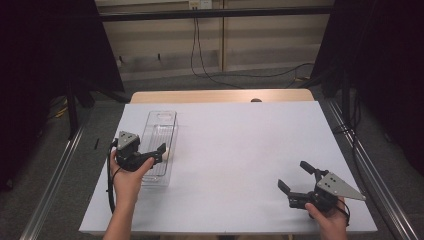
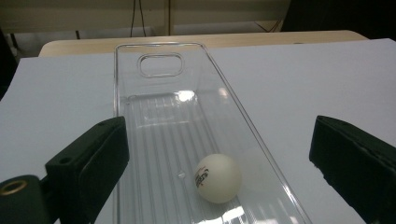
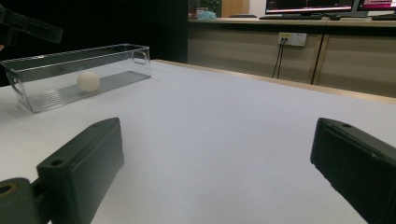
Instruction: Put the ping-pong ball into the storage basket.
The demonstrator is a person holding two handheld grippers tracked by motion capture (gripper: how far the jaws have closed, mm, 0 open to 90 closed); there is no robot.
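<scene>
A clear plastic tray lies lengthwise on the left part of the white table top. A white ping-pong ball with a small printed mark rests on the ribbed floor of the tray, near its close end. My left gripper hovers over that end, open; its jaws stand wide to either side of the tray and the ball lies free below them. My right gripper sits low at the table's near right, open, with nothing between its jaws. From there the ball shows inside the tray.
The white sheet covers a wooden table whose far edge shows beyond it. Cables hang down the back wall. Metal rails run along the floor on both sides. Dark curtains stand left and right.
</scene>
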